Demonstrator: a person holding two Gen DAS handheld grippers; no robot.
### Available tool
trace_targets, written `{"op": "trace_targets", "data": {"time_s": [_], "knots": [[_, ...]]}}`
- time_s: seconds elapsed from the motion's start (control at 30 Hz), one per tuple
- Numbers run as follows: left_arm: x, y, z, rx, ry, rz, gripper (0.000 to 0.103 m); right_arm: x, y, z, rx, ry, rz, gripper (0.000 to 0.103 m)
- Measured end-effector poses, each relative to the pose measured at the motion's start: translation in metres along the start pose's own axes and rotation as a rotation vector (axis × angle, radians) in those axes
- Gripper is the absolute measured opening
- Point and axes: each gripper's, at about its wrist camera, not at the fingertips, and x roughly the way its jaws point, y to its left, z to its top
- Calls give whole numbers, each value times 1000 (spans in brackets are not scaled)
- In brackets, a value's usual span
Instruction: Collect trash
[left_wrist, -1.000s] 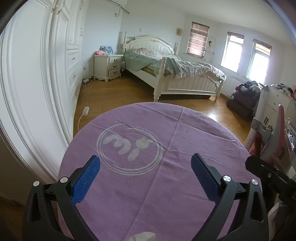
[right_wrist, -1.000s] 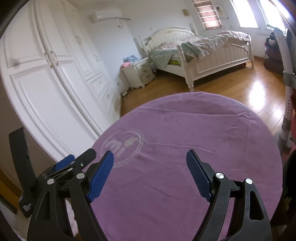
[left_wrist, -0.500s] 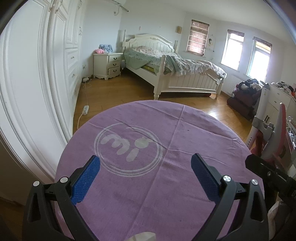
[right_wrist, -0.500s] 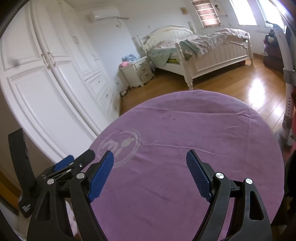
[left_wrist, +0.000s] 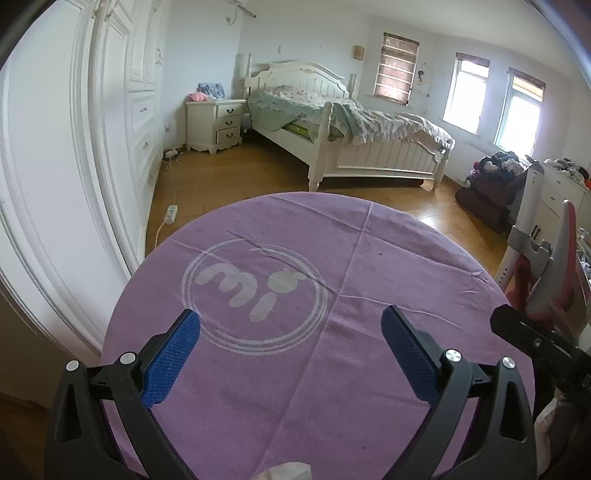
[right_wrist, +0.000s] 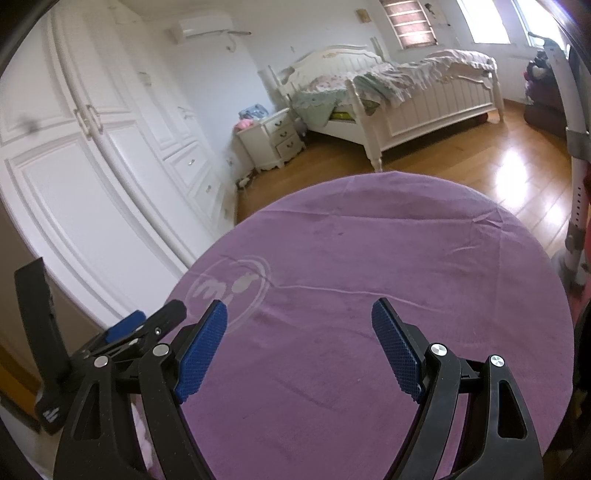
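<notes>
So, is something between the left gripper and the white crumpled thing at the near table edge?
Nothing visible stands between. The left gripper is open over bare purple cloth, and the white crumpled piece lies below it at the frame's bottom edge, mostly cut off.

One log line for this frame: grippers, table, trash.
left gripper: open, empty | right gripper: open, empty | purple tablecloth: bare | trash: white scrap at near edge, unconfirmed

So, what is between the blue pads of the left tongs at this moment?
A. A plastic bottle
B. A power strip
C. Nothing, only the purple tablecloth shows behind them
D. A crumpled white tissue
C: the left tongs stand wide open above the purple tablecloth, with nothing between the pads; only a white scrap peeks in at the bottom edge, outside the pads.
</notes>
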Motion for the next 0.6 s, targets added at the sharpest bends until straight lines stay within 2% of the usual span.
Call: {"op": "trace_targets", "data": {"time_s": [0.4,0.6], "knots": [[17,-5,6,4,-6,-6,98,21,-16,4,11,25,-13,80],[65,-13,12,-26,145,-29,98,66,-36,11,-4,94,-93,80]]}}
